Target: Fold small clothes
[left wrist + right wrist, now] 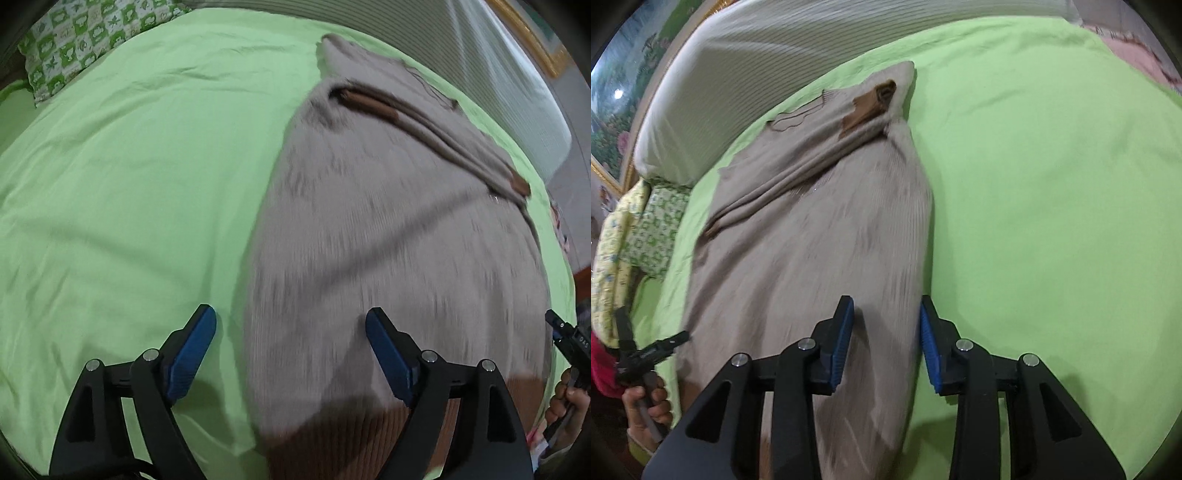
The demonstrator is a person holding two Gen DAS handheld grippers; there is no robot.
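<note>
- Garment (388,240): taupe ribbed knit cloth, matt, soft; darker brown knit trim (369,101) far ahead of the jaws.
- Sheet (129,184): light green woven cloth, smooth, matt, faintly creased; under and beside both sets of jaws.
- Left gripper (291,354): black matt plastic arms, shiny metal pivot pins; blue pads (195,350) finely ridged, rubbery-looking.
- Right gripper (886,343): same black plastic, blue ribbed pads (842,347).
- Pillow (74,44): printed green-and-white cloth, far ahead-left of the left jaws.
</note>
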